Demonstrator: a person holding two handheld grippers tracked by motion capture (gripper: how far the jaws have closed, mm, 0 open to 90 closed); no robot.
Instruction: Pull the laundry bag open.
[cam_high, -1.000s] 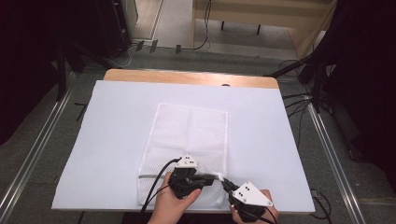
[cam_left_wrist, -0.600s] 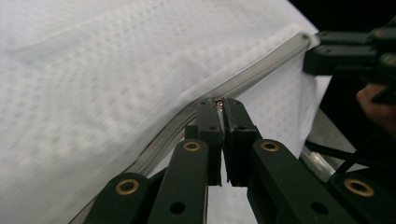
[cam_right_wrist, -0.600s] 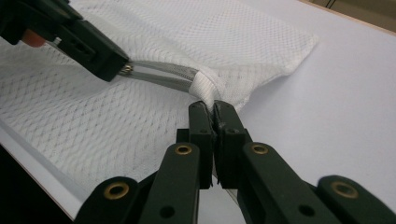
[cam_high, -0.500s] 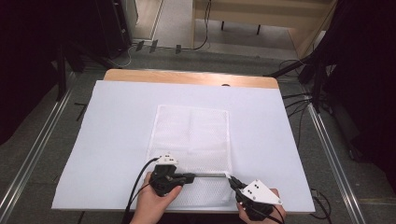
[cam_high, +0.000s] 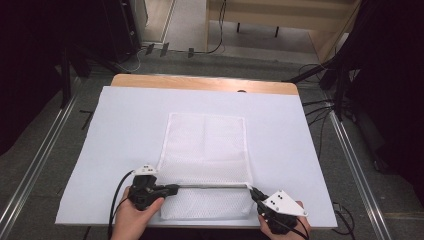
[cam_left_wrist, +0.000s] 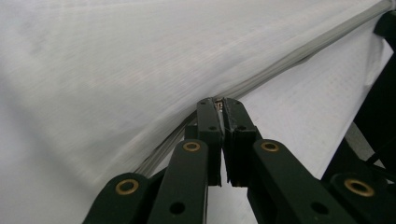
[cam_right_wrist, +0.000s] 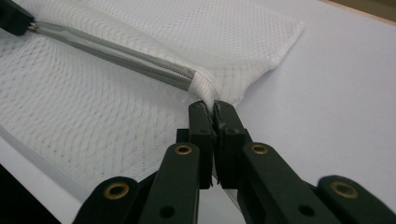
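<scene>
Mesh laundry bag (cam_high: 205, 150), white and flat, lies in the middle of the tabletop on a pale sheet (cam_high: 125, 130) that covers nearly the whole surface, and its near end reaches almost to the near edge. Across that near end runs the zipper (cam_high: 212, 186), a thin grey line stretched straight from one side of the bag to the other.

On the near-left side, the left gripper (cam_high: 172, 189) has its jaws pinched together on the zipper pull, right at the bag's left edge. The left gripper view confirms it: the two black jaws meet at the tips with a small glint of metal, the pull (cam_left_wrist: 218, 103), caught between them, and the zipper tape (cam_left_wrist: 289, 58) runs away toward the upper right of that view, with white mesh (cam_left_wrist: 116, 65) above it.

Over on the near-right corner, the right gripper (cam_high: 252, 191) clamps the other end. In the right gripper view its jaws are closed tight on a folded nub of white fabric (cam_right_wrist: 205, 91) at the zipper's end, and the grey zipper teeth (cam_right_wrist: 116, 53) lead off to the upper left, where the dark tip of the left gripper (cam_right_wrist: 16, 18) sits at the far end of the line.

Both hands come in from the near edge, the left hand (cam_high: 132, 220) wrapped around its gripper's body, the right hand (cam_high: 282, 225) under the grey three-cornered plate (cam_high: 282, 204). A black cable (cam_high: 117, 200) loops from the left gripper back over the near edge. Bare wood of the table (cam_high: 200, 82) shows as a strip along the far edge, beyond the sheet.
</scene>
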